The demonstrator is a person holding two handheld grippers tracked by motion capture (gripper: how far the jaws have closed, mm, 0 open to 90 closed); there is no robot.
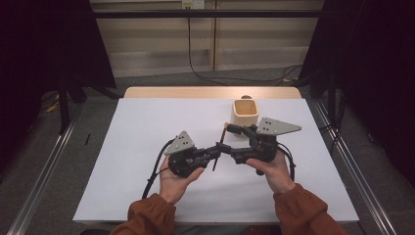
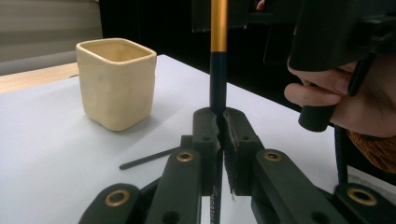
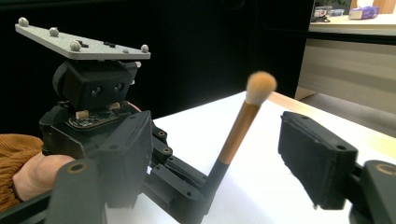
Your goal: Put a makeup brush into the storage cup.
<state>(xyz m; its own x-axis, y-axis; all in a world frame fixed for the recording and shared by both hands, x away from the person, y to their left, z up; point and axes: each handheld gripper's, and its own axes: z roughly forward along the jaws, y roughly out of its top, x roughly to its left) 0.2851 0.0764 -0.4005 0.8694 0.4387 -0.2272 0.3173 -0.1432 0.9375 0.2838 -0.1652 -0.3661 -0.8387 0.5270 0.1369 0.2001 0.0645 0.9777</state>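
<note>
A makeup brush (image 1: 219, 147) with a dark handle, a gold ferrule and a pale fluffy tip (image 3: 260, 86) is held up off the white table (image 1: 147, 127). My left gripper (image 1: 217, 150) is shut on the dark handle; in the left gripper view its jaws (image 2: 219, 122) pinch the brush (image 2: 218, 70), which stands upright. My right gripper (image 1: 233, 132) is open around the upper part of the brush. In the right gripper view the brush (image 3: 233, 140) leans between the two wide-apart jaws and touches neither. Both grippers meet at mid-table.
A cream square cup (image 1: 244, 111) stands upright at the back of the table, just beyond the right gripper; it is at the left in the left gripper view (image 2: 116, 81). Cables trail from both grippers. Dark curtains flank the table.
</note>
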